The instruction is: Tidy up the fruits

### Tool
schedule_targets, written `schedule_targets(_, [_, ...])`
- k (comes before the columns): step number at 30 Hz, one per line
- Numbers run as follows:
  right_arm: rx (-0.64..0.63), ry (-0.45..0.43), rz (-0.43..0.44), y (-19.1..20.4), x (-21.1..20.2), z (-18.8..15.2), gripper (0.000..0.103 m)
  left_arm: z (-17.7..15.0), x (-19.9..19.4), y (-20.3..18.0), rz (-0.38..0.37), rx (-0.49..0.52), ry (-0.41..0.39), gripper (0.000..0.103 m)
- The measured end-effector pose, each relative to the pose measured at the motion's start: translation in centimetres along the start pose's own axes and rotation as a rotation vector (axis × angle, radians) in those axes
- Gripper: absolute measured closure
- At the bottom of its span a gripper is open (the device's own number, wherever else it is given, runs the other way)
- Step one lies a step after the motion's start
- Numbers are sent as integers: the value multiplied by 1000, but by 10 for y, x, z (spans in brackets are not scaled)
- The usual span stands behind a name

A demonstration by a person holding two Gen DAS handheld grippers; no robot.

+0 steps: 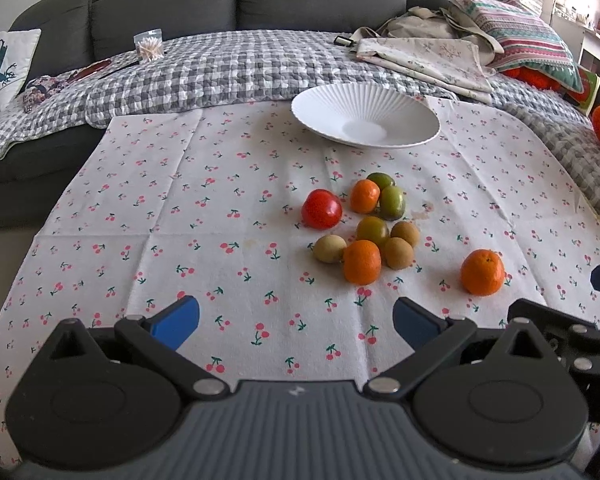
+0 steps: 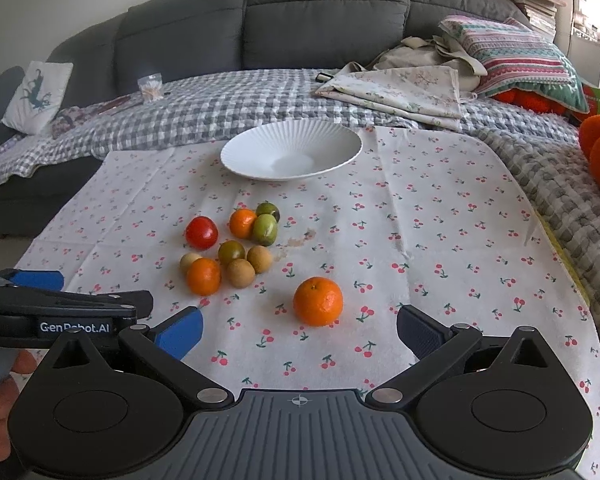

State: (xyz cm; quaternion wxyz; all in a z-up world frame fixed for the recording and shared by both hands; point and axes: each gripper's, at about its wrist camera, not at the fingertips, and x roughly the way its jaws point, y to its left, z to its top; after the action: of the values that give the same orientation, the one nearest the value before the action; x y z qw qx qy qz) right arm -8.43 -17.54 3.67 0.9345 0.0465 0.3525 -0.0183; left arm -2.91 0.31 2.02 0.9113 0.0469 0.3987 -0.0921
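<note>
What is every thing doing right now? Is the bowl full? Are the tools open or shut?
Bowl: empty, upright on the cloth.
Lone orange: on the cloth, apart from the pile, just ahead of the right tool.
Fruit pile: loose on the cloth, not in the bowl.
Tomato: on the cloth at the pile's edge.
Left tool: open, holding nothing.
Right tool: open, holding nothing.

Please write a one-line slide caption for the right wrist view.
Open right tool faces a lone orange on the cherry-print cloth, fruit cluster and empty white bowl beyond.
</note>
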Motion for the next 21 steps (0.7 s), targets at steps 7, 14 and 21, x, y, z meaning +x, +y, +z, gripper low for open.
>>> schedule_targets(7, [5,6,5,1,2,-1,0,0,3,3,-11,-6,12,1])
schedule_targets(14, [-29,26,-24,-2,8,-3,2,1,11,14,-25,-41,26,1])
schedule_targets(21, [65,69,28,-15,25,-6,14,-1,24,19,-54,-47,57,5])
